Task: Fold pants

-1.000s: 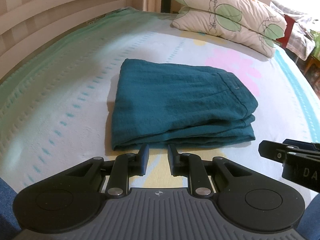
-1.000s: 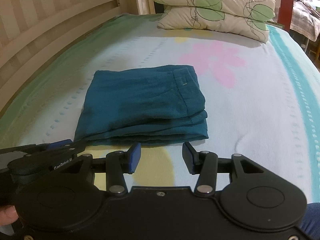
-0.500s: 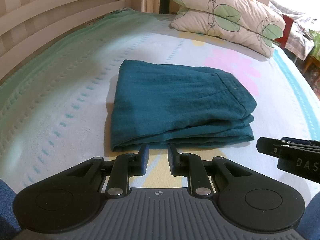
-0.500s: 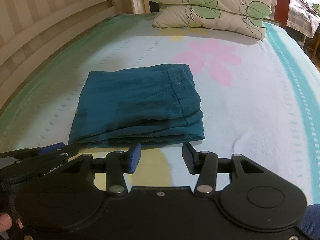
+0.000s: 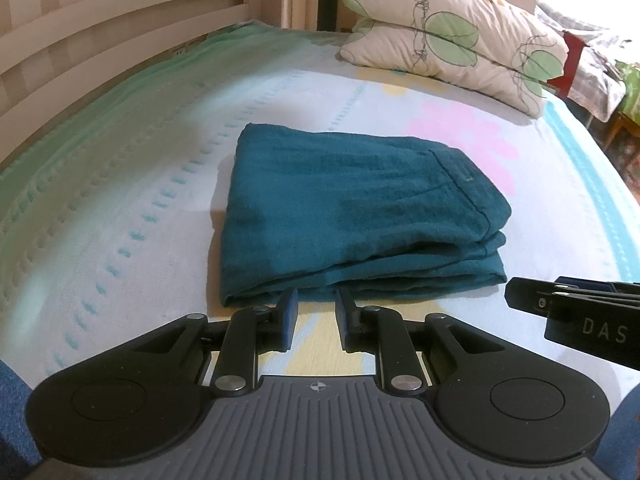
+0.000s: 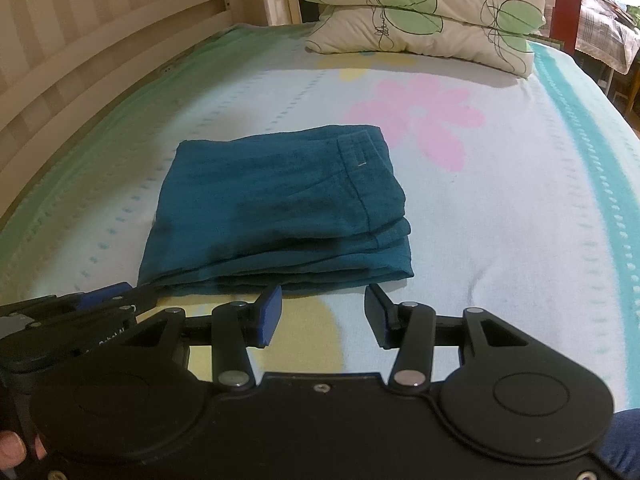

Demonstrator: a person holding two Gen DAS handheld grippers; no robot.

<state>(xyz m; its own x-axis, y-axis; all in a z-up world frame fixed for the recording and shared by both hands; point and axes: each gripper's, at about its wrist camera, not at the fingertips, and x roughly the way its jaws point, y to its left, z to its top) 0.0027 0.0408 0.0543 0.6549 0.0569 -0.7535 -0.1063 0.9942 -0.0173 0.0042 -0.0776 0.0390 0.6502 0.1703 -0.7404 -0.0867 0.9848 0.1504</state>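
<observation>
The teal pants (image 5: 352, 212) lie folded into a thick rectangular stack on the bed sheet (image 5: 120, 208), waistband seam to the right. My left gripper (image 5: 317, 300) hovers just short of the stack's near edge, its jaws a narrow gap apart with nothing between them. In the right wrist view the same pants (image 6: 276, 208) lie ahead, and my right gripper (image 6: 324, 296) stands open wide just before their near edge, holding nothing. Each gripper shows in the other's view: the right gripper (image 5: 568, 304) at the right, the left gripper (image 6: 96, 300) at the left.
Two stacked leaf-print pillows (image 5: 448, 36) rest at the head of the bed. A slatted wooden rail (image 5: 100, 40) runs along the left side. The sheet carries a pink flower print (image 6: 420, 120) beyond the pants. A person's thumb (image 6: 10, 448) shows at the lower left.
</observation>
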